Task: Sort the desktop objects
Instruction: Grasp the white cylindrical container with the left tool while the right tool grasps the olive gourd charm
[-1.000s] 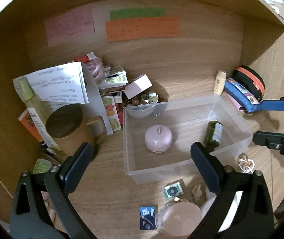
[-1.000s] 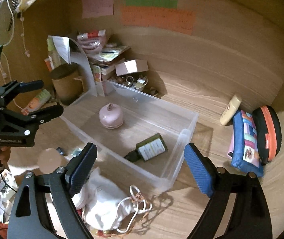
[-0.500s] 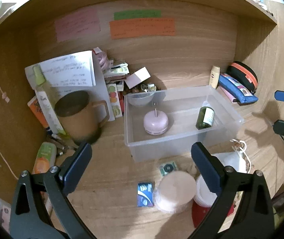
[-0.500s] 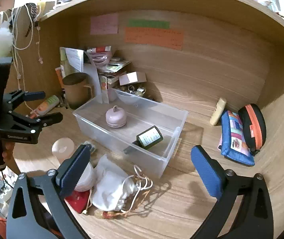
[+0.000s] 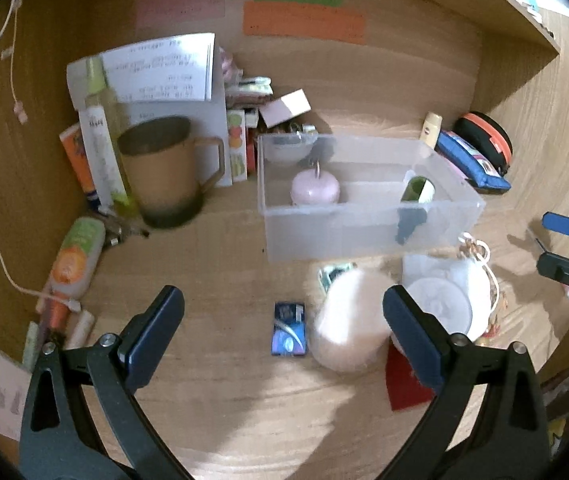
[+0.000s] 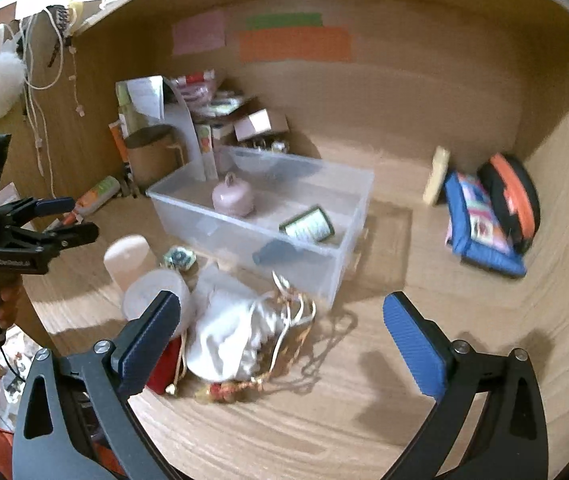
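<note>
Farther back, right hand-held gripper (image 6: 282, 336) (agape, empty)

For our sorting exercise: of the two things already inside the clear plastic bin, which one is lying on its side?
The dark green bottle with the pale label, near the clear bin's right end, lies tipped over; the round pink object sits upright.

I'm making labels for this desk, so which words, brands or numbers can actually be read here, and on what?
None can be read for certain.
Left tongs: white lettering on the black body, too blurred.
White sheet: lines of print, too small.
Pink note, orange note: faint writing, unreadable.
Green bottle in the bin: label blurred.
Blue packet: blurred.
</note>
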A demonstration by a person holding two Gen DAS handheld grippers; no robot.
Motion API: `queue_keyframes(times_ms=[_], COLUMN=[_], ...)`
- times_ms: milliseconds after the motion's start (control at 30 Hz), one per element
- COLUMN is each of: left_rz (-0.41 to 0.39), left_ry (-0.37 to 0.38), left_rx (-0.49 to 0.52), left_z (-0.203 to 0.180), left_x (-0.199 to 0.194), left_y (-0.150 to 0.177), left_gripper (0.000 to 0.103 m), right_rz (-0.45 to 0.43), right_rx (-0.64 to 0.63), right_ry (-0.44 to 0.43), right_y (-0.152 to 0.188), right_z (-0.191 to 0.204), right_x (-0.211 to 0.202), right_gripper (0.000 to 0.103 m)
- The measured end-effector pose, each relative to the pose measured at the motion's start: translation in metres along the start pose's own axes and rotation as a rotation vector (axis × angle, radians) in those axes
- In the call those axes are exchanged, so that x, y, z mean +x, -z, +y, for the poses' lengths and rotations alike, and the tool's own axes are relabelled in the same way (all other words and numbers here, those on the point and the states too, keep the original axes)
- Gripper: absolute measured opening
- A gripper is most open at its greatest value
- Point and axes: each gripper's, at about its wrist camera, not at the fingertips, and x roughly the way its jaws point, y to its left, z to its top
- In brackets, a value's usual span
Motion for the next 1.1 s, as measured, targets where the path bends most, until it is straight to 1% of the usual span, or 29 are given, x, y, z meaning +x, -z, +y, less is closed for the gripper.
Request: queue_keyframes(times_ms=[100,233,400,467,600,700,800,867,1000,1100], left_rz=[0.018,0.034,0.066,0.071,0.081,0.072,0.065,0.063,0.057,0.057], left_ry=[0.014,0.023,0.051,0.048,0.061,0.05,0.057,0.061,0.069,0.075], left_rx=[0.003,0.012,0.009,0.007,0.004,0.007,0.006,0.001,-0.003,-0.007], left_z=[-0.002,-0.007,-0.015,-0.018,-0.024,-0.028,-0.028,-0.028,-0.029,-0.029], left_x=[0.004,0.012,0.028,0.033,0.04,0.042,0.044,0.047,0.051,0.054], left_y=[0.01,0.022,0.029,0.03,0.03,0.028,0.026,0.025,0.021,0.018], left_gripper=[0.101,0.101,0.101,0.101,0.101,0.101,0.101,0.101,0.101,0.101], right_rz=[0.014,0.004,0.057,0.074,0.103,0.113,0.125,0.135,0.153,0.14], right_rx=[0.022,0.047,0.045,0.044,0.023,-0.002,-0.013,-0.016,-0.022,-0.031], right_ry=[0.005,-0.011,-0.04,-0.053,-0.066,-0.068,-0.079,-0.084,-0.09,-0.097], right_y=[0.01,0.026,0.047,0.052,0.06,0.067,0.07,0.072,0.074,0.074], right_z=[-0.003,-0.004,0.003,0.006,0.015,0.021,0.025,0.027,0.029,0.031], right_x=[0.006,0.006,0.014,0.019,0.026,0.029,0.033,0.037,0.046,0.047], right_gripper=[0.101,0.1,0.1,0.099,0.092,0.088,0.078,0.075,0.064,0.062])
